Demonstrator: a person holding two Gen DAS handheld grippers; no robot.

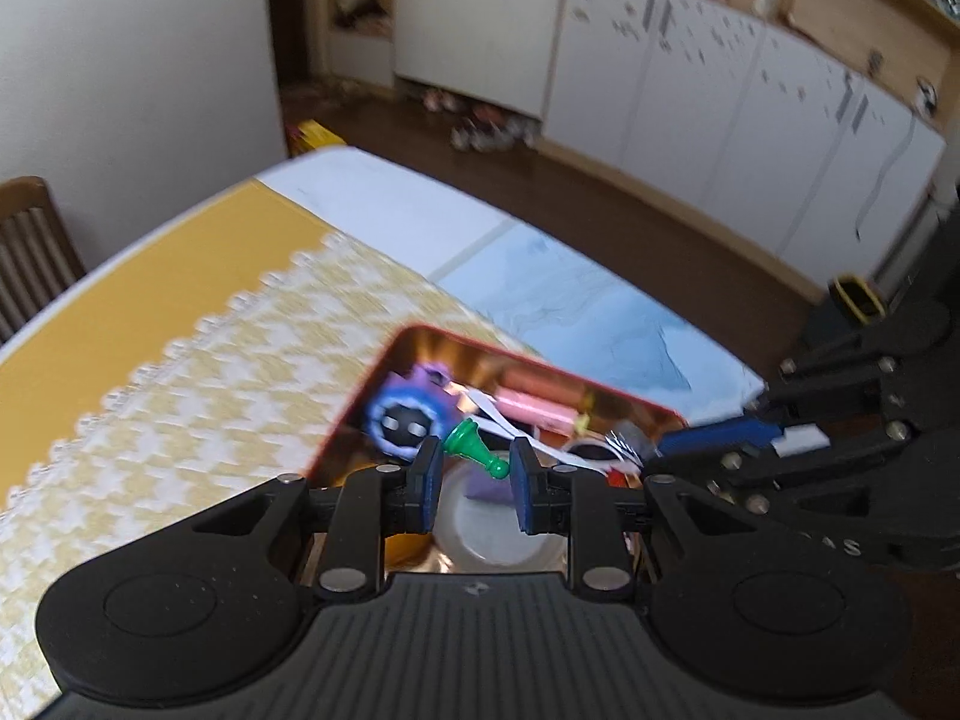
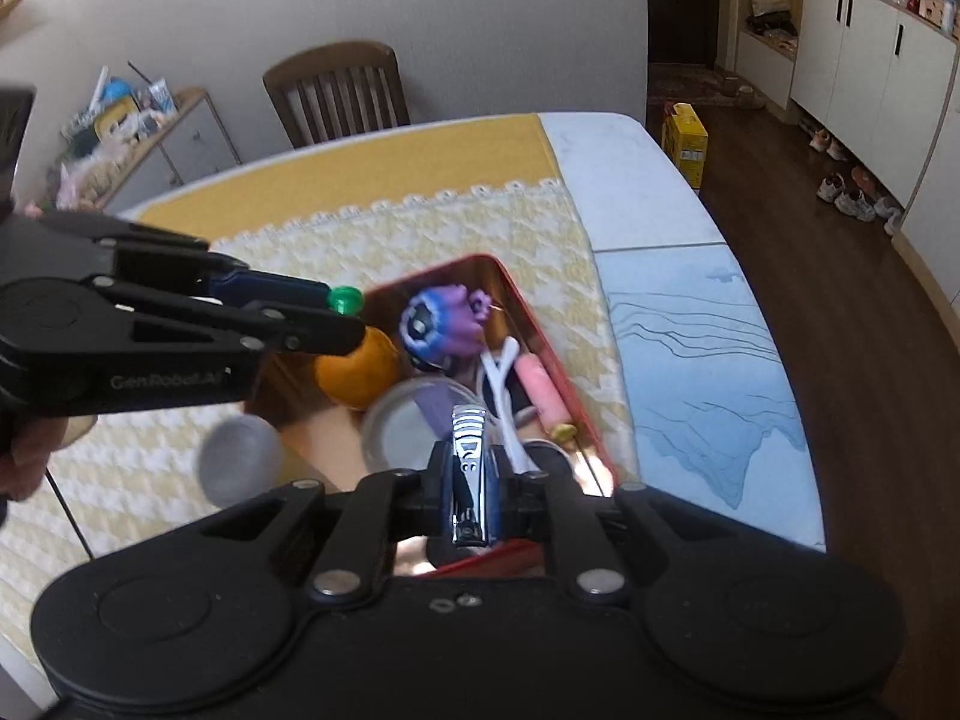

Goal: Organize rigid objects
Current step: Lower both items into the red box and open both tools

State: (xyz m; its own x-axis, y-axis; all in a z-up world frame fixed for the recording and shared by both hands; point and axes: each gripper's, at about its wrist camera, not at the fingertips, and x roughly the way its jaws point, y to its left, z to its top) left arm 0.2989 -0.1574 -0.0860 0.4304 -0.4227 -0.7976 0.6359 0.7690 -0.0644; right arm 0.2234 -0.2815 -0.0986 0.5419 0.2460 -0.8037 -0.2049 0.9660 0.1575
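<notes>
1. Your left tongs were closed on a green game pawn, held crosswise between the blue pads above the red tin.
2. Your right tongs were clamped on a chrome nail clipper, pointing down over the tin's near end.
3. The tin sat on the yellow checked cloth on the tabletop, holding a purple toy, a pink tube and what looked, through blur, like a clear lid.
</notes>
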